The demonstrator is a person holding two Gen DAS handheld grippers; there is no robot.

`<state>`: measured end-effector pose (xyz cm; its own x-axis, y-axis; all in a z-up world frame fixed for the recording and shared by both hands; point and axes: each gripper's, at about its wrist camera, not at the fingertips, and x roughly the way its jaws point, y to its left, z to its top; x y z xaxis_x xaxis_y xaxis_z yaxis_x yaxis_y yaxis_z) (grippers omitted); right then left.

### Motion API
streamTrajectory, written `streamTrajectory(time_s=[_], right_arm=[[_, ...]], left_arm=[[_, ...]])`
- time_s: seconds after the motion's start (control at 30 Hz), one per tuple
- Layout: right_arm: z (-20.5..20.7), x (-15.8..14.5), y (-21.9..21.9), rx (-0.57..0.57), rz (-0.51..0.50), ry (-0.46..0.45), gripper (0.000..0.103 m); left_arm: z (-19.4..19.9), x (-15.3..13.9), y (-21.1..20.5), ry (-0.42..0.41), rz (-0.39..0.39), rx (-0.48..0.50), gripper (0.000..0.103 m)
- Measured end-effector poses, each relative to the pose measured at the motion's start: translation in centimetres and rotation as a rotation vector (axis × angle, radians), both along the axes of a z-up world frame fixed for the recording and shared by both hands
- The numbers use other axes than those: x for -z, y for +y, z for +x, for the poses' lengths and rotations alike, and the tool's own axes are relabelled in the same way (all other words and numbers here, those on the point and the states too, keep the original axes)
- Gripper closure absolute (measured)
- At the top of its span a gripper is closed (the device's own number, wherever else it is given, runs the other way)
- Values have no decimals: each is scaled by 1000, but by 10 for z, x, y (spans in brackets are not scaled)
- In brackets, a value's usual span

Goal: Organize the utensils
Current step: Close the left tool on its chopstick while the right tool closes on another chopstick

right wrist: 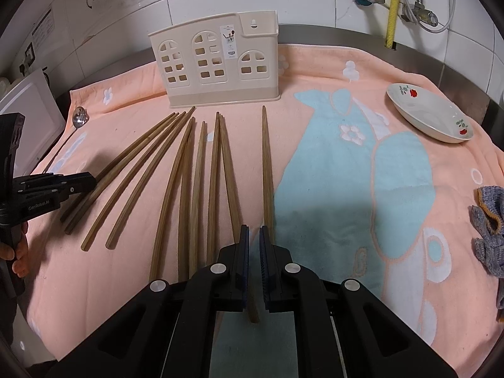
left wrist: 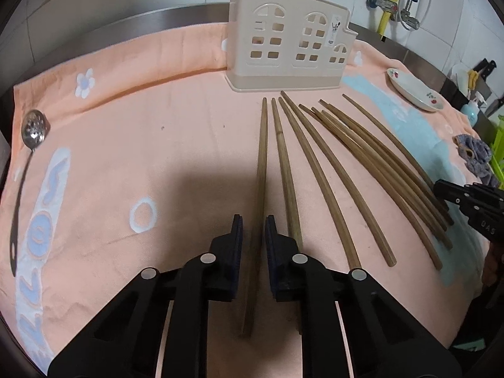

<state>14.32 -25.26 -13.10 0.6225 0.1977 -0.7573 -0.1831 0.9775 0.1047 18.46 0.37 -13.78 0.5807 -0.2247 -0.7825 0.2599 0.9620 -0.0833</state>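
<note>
A steel desk (right wrist: pixel 409 52) against a white tiled wall is covered by a peach towel (left wrist: pixel 157 145) with pale blue and white flower patterns. At the back edge, near the middle, a cream plastic holder (right wrist: pixel 217 69) stands upright, its front cut with window-shaped holes and bearing a small label too small to read.

In front of the holder, brown wooden chopsticks (right wrist: pixel 195 186) lie fanned on the towel, thin tips toward the holder, thick ends toward the front edge. Bare towel lies open to the left of the fan as far as a slotted spoon (left wrist: pixel 33 130) at the left edge, and to the right as far as a white dish (right wrist: pixel 431 113) with red flowers near the back right corner. A grey cloth (right wrist: pixel 488 230) lies bunched at the right edge.

The left gripper (left wrist: pixel 253 230) has its fingers (left wrist: pixel 236 245) on either side of the leftmost chopstick (left wrist: pixel 262 154), with a narrow gap showing on each side, not yet clamped. The right gripper (right wrist: pixel 253 239) has its fingers (right wrist: pixel 244 252) nearly closed around the thick end of a chopstick, the rightmost chopstick (right wrist: pixel 267 170) touching beside them; I cannot tell whether they grip.

In the right wrist view the left gripper's side reads "GenRobot.AI". Blue letters are woven in the towel's left edge, unreadable.
</note>
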Motion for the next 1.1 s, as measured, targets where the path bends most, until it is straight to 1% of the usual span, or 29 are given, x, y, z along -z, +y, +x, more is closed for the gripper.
streamTrajectory(time_s=[0.2, 0.33, 0.5, 0.63, 0.87, 1.0, 1.1], right_arm=[[-1, 0, 0, 2, -1, -1, 96], [-1, 0, 1, -2, -2, 0, 96], [0, 1, 0, 7, -4, 0, 96], [2, 7, -3, 19, -3, 18, 96], [2, 0, -7, 24, 3, -14, 96], [3, -2, -10, 37, -3, -27, 88], [4, 0, -11, 41, -5, -24, 88]], left_arm=[[1, 3, -4, 8, 28, 29, 91], [2, 3, -2, 14, 15, 29, 91], [2, 3, -3, 13, 15, 35, 91], [0, 4, -4, 5, 28, 47, 91], [-1, 3, -5, 4, 22, 46, 91], [-3, 3, -7, 2, 21, 54, 91], [-4, 3, -6, 1, 19, 54, 91]])
